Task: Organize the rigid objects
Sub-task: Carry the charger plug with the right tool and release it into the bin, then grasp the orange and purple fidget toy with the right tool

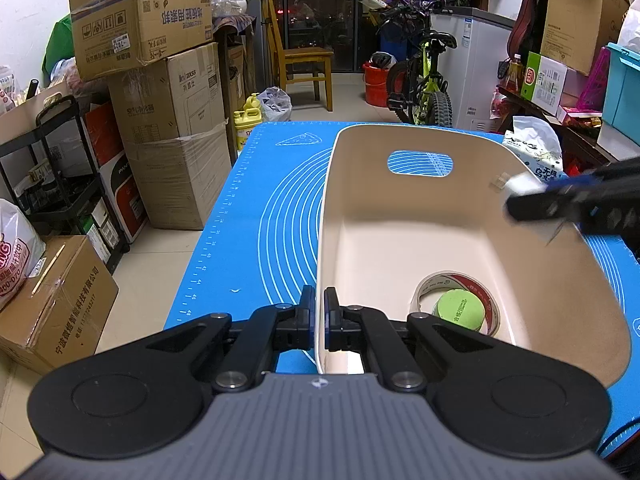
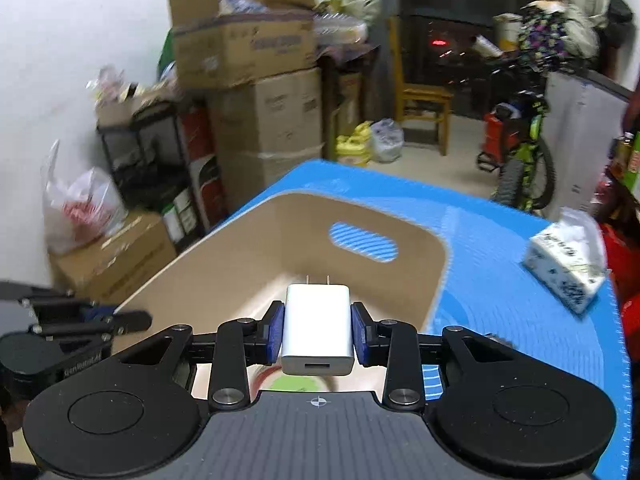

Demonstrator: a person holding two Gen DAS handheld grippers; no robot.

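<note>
- Two grippers are at the bin (image 1: 400,216), which sits on your blue mat (image 1: 248,216).
- Your left gripper (image 1: 319,318) has its jaws clamped on the bin's near wall.
- Your right gripper (image 2: 318,334) pinches a white charger (image 2: 318,328), prongs pointing away, held above the bin's inside.
- A tape roll (image 1: 456,304) lies on the bin floor, with a green disc (image 1: 460,309) in its core.
- A tissue pack (image 2: 568,264) lies on the mat, right of the bin.

Each tool, the left tool (image 1: 319,316) and the right tool (image 2: 318,334), has a grey ribbed body flanked by two rounded matte-black lobes with a raised disc on each. Black link arms with silver pivot screws lead to black fingers carrying blue pads (image 2: 276,334). A small crosshair mark sits on the grey edge.
</note>
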